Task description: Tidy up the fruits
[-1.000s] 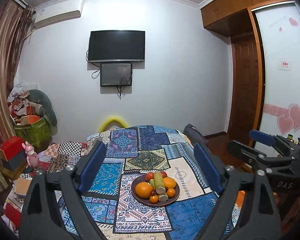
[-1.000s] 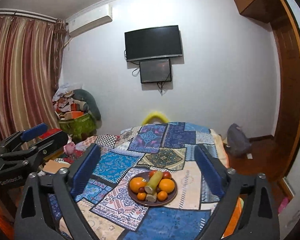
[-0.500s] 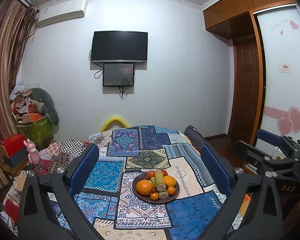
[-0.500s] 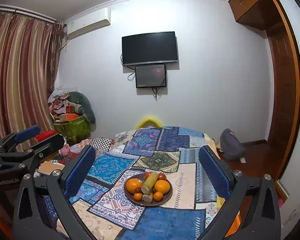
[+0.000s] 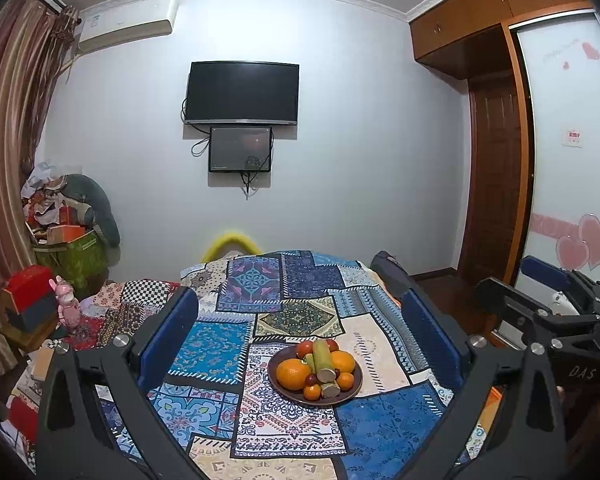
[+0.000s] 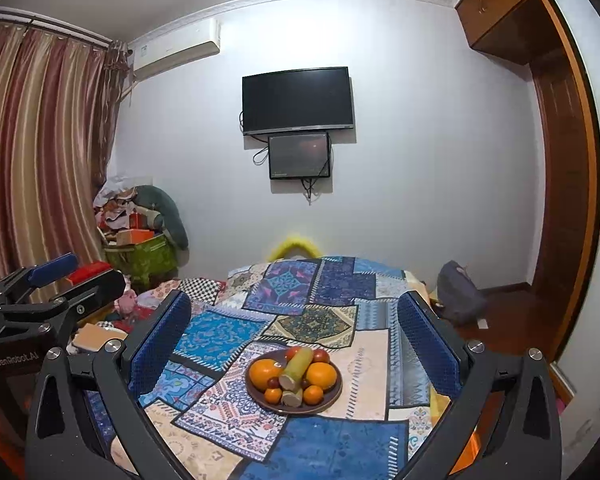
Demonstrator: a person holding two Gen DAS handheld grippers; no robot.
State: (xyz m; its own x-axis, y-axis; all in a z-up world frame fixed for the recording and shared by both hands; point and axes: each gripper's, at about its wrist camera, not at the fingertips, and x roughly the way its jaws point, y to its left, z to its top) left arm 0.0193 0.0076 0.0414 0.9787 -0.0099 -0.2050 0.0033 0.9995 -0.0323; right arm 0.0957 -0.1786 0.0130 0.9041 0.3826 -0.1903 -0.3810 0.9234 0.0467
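A dark brown plate [image 5: 352, 390] sits on a patchwork-covered table [image 5: 380, 428]. It holds a large orange [image 5: 294, 374], a second orange [image 5: 342, 361], small oranges, red fruits and two green sugarcane pieces [image 5: 324, 358]. The plate [image 6: 332, 398] also shows in the right wrist view. My left gripper [image 5: 300, 332] is open and empty, held above and short of the plate. My right gripper [image 6: 294, 328] is open and empty, likewise short of the plate. Each gripper shows at the edge of the other's view.
A cluttered pile with a green box [image 5: 70, 252] stands at the left wall. A red box [image 5: 28, 286] and pink toy [image 5: 66, 300] lie left of the table. A wardrobe and door [image 5: 496, 184] are on the right. A dark bag [image 6: 458, 294] lies on the floor.
Both grippers have tilted and shifted slightly, so the plate sits a little lower and nearer in both views. The jaws have stayed open and empty.
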